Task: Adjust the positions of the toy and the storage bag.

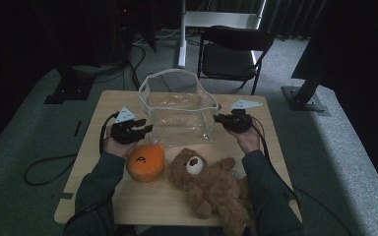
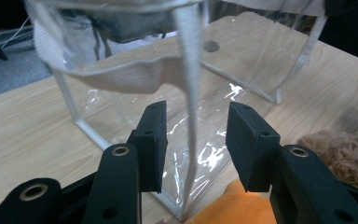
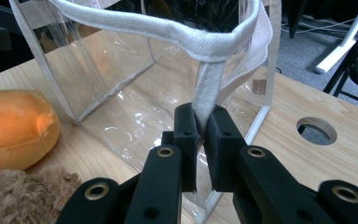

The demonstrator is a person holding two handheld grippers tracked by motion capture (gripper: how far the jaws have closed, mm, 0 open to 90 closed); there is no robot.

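Note:
A clear plastic bag (image 1: 179,115) with white fabric trim stands upright at the middle of the wooden table (image 1: 103,196). My left gripper (image 1: 145,129) is at the bag's left front corner. In the left gripper view its jaws (image 2: 196,140) are open on either side of the white corner strip (image 2: 189,84), without touching it. My right gripper (image 1: 217,118) is at the bag's right side. In the right gripper view it (image 3: 201,135) is shut on the white trim strip (image 3: 209,88) that hangs from the rim.
An orange plush toy (image 1: 145,162) and a brown teddy bear (image 1: 211,184) lie on the table in front of the bag, between the person's forearms. A round hole (image 3: 317,129) is cut in the tabletop near the bag. A black chair (image 1: 234,51) stands behind the table.

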